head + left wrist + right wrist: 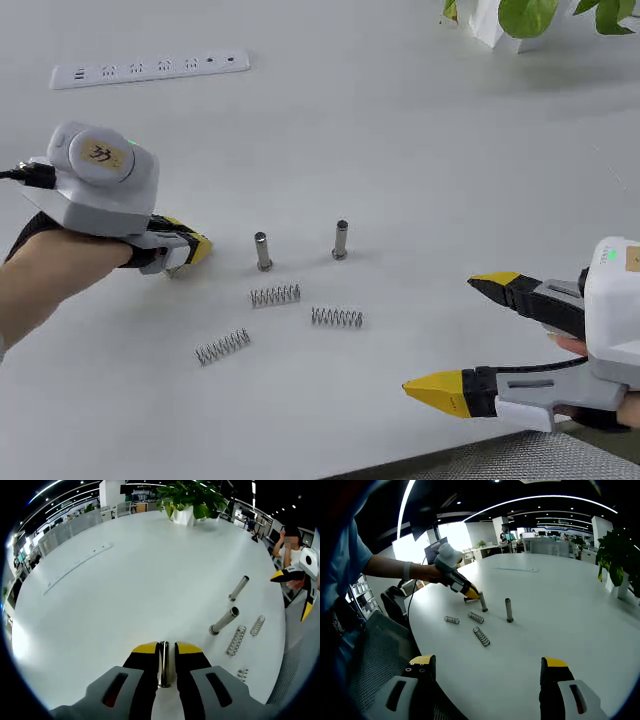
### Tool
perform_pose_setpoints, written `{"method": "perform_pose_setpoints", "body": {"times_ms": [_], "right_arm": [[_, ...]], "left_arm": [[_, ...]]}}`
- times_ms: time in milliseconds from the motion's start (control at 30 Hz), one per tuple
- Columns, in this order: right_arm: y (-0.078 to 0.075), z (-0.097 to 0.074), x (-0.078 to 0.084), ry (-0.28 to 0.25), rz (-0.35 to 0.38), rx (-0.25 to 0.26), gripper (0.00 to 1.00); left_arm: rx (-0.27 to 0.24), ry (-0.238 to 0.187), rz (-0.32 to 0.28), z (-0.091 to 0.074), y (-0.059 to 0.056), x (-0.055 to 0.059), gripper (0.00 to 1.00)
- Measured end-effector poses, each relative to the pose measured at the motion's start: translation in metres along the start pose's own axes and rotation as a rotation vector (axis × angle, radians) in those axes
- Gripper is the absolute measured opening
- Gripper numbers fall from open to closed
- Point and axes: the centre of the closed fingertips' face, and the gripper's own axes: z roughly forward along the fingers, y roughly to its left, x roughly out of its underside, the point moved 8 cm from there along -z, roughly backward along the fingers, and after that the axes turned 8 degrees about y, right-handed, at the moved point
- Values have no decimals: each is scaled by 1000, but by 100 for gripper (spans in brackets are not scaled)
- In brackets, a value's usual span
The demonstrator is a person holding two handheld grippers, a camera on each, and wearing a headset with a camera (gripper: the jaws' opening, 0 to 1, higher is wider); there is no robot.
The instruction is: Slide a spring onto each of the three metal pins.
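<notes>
1. The left gripper [185,252] is at the left of the white table [420,140], with its tips low over the surface. In its own view the tongs are pressed onto a metal pin, the held pin [163,664], which lies lengthwise between the two yellow-tipped jaws.
2. The right gripper [455,333] is at the near right edge of the table. Its tongs are spread wide and hold nothing.
3. Two more pins stand upright on the table, right of the left gripper. The left standing pin [262,250] is nearer to that gripper, and the right standing pin [340,240] is a little farther right. They are apart from each other, and neither carries a spring.
4. Three springs lie flat on the table just near of the standing pins, none touching a pin or another spring:
   - The middle spring [275,295] lies near the left standing pin.
   - The right spring [336,317] lies near of the right standing pin.
   - The near-left spring [222,346] lies closest to the table's near edge.
5. A white power strip [150,68] lies at the far left, and a potted plant [525,15] stands at the far right.
</notes>
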Motion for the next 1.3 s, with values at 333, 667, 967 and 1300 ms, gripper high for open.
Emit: {"method": "perform_pose_setpoints", "body": {"times_ms": [333,667,967,1300], "right_arm": [[0,-1,0,2,2,0,85],[1,0,-2,4,1,-3,85],[2,1,-3,5,2,-6,84],[2,2,-3,4,1,-9,84]], "left_arm": [[-14,24,30,3,-2,1,10],[-50,43,102,1,-3,-2,6],[-62,67,114,-1,-3,-2,10],[-73,106,121,-2,-3,-2,7]]}}
